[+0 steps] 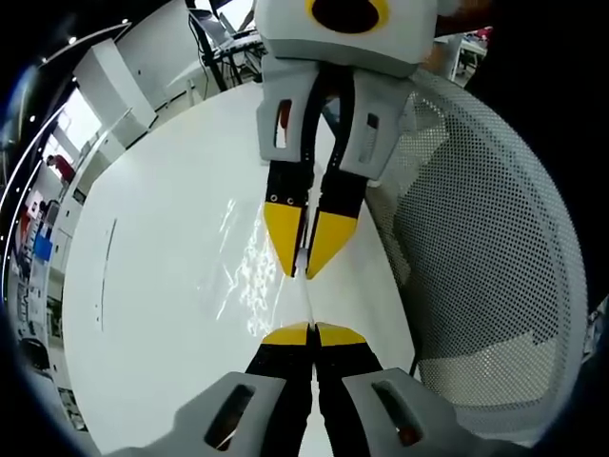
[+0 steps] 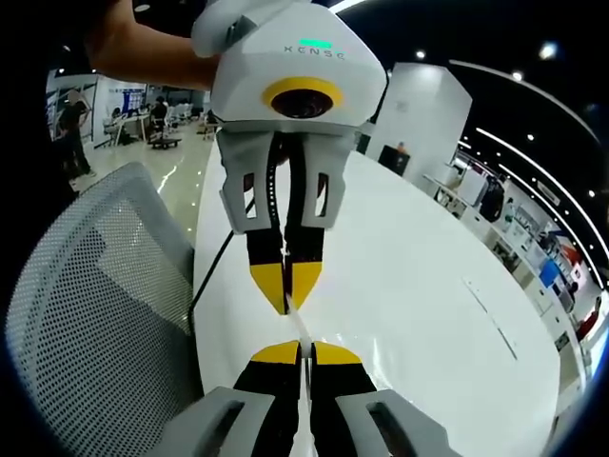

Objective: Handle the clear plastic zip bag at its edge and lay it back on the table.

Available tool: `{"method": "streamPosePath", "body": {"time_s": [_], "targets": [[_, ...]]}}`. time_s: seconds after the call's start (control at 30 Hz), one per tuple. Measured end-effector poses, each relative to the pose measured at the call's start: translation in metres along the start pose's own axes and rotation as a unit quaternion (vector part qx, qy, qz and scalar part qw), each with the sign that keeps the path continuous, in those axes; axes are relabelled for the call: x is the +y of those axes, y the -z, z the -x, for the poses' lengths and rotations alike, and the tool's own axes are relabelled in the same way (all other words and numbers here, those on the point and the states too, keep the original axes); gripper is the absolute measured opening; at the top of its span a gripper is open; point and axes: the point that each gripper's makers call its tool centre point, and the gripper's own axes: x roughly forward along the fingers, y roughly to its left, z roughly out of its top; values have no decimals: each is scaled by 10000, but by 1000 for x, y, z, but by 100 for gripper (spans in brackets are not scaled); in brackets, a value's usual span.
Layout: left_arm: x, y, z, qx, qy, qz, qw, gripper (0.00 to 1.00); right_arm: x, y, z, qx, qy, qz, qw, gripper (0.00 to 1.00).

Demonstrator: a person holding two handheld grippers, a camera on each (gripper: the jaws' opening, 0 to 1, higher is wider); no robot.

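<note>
My left gripper (image 1: 311, 332) and right gripper (image 2: 299, 351), jaws closed, pinch opposite edges of the clear zip bag (image 1: 249, 271) over the white surface (image 1: 162, 286).

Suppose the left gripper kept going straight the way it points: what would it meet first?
Probably the right gripper, which faces it tip to tip. The left gripper and it both pinch the clear zip bag stretched between them; depth is hard to judge.

- Left gripper (image 1: 312, 333): yellow-tipped jaws closed together, pointing straight at the right gripper's tips.
- Right gripper (image 2: 300, 352): jaws likewise pinched shut, facing the left gripper tip to tip, close but apart.
- A hand (image 2: 143, 52) grips the left gripper's body.
</note>
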Motion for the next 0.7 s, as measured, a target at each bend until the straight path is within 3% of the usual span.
{"method": "streamPosePath", "body": {"time_s": [0.7], "targets": [[2, 1, -1, -3, 19, 12, 10000, 0, -2, 1, 0, 1, 8, -51, 10000, 0]]}}
